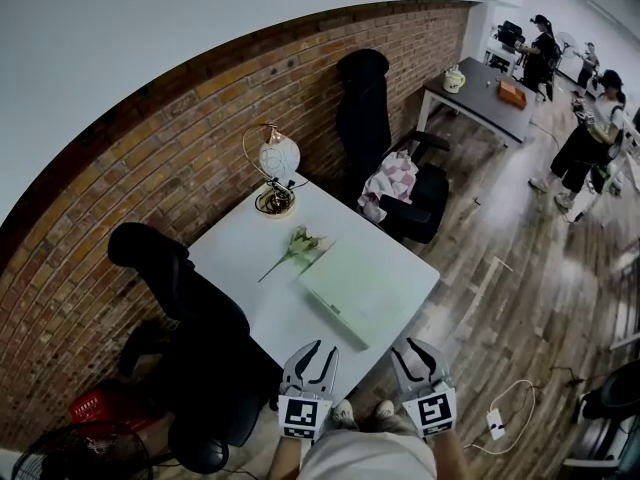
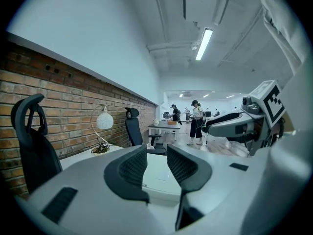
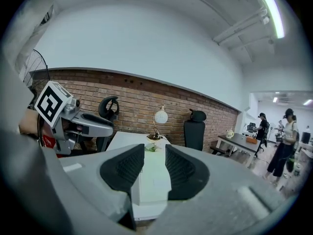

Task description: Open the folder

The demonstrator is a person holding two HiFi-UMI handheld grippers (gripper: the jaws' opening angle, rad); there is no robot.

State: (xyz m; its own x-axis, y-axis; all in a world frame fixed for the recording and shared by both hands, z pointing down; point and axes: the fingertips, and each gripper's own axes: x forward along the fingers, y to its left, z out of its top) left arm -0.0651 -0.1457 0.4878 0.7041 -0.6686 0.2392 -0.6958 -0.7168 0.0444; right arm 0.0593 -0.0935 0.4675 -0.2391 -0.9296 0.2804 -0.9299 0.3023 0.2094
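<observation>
1. Progress-wise, basically nothing's done yet; the folder (image 1: 358, 290) lies flat and closed on the white table (image 1: 240, 253); it's pale green and sits toward the table's near-right edge, with the flower (image 1: 298, 245) just past its far corner and the lamp (image 1: 277, 173) further back by the brick wall (image 1: 150, 168).
2. The left gripper (image 1: 318, 352) has its jaws apart with nothing clamped; in its own view the folder only shows through the gap, out in front and not touched.
3. The right gripper (image 1: 414, 354) is the same story; jaws spread, empty, pointed at the folder's near end from off the table's corner; the two hover side by side, near the table's edge but apart from the folder.
4. So what's left looks like the whole job: reach in, catch the cover's free edge, swing it over; maybe one gripper pins the folder while the other lifts, but that's a guess.
5. Hard to make out: which edge is the spine and which is the loose one; both long edges look alike from the head view; no clasp or band shows, though it's too small to rule one out.
6. Cut off: everything behind the marker cubes (image 1: 304, 416) runs out of the bottom of the head view; in both gripper views the jaws block part of the folder's near edge; the people (image 1: 585, 148) at the far end of the room are tiny.
</observation>
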